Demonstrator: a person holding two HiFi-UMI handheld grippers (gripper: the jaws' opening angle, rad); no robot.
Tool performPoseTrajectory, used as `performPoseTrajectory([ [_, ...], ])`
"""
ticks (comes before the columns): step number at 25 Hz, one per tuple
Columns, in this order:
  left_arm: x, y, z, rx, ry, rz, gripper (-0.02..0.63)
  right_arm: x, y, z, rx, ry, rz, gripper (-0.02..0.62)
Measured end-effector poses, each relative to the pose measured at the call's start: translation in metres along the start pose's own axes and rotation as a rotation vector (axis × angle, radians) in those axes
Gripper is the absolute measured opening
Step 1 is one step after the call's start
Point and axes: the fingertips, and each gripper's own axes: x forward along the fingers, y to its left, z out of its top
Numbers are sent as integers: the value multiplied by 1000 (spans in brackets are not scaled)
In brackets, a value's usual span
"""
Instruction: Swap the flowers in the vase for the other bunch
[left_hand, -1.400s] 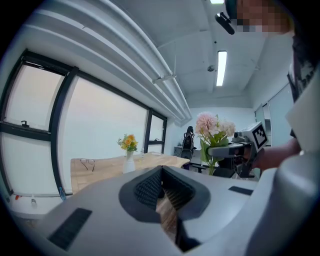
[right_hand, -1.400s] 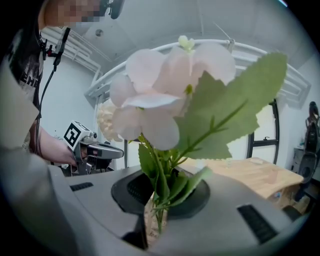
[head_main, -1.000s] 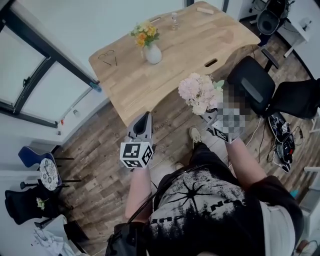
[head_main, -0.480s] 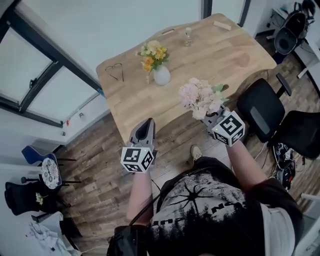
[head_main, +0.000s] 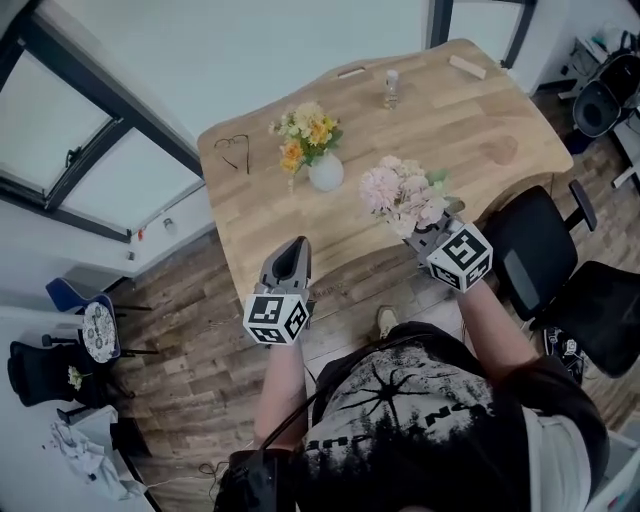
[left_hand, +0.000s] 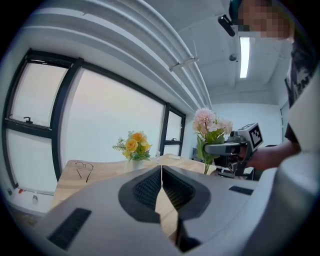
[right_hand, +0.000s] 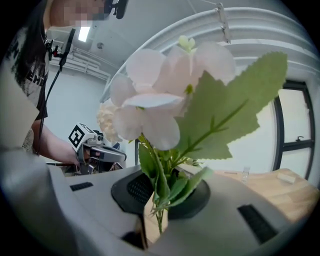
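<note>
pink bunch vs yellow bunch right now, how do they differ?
Colour: the pink bunch is pale pink, the yellow bunch yellow and orange. Place: the yellow bunch stands in the white vase on the table; the pink bunch is clamped by its stems in the right gripper. Both have green leaves.

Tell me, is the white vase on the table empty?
No, the white vase holds yellow and orange flowers, and the right gripper grips the pink bunch.
</note>
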Motion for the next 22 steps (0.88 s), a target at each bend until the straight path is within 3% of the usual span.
performPoseTrajectory([
  [11, 34, 16, 15, 15, -6, 103, 15, 23, -38, -1, 7, -23, 85, 54],
  [22, 57, 33, 34, 41, -33, 139, 17, 32, -58, 3, 0, -33, 87, 54],
])
